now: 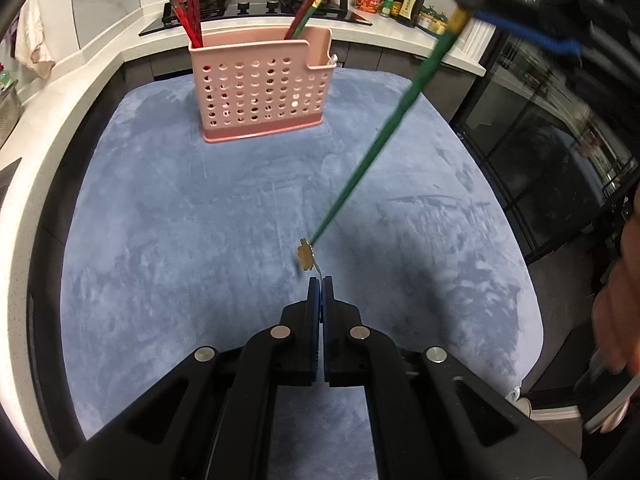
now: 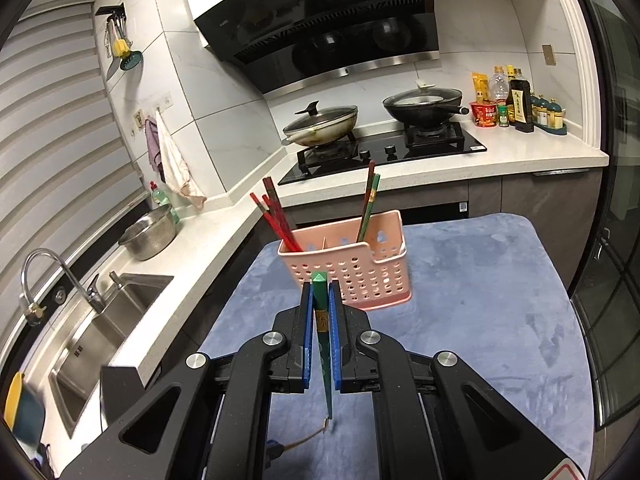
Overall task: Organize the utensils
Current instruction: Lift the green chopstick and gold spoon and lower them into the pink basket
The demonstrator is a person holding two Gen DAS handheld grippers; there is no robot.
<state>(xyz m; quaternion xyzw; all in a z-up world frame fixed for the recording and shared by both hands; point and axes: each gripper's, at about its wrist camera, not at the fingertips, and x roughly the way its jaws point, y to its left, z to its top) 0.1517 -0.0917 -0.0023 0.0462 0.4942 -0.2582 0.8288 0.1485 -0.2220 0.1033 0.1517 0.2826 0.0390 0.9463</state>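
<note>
Right gripper pinches a green chopstick running from upper right down to centre; left gripper is pressed on a gold spoon; pink holder upper centre.

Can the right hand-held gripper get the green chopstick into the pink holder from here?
Probably yes. The right hand-held gripper grips the green chopstick above the blue mat, and nothing stands between it and the pink holder. Its right compartment, holding two chopsticks, looks roomy.
</note>
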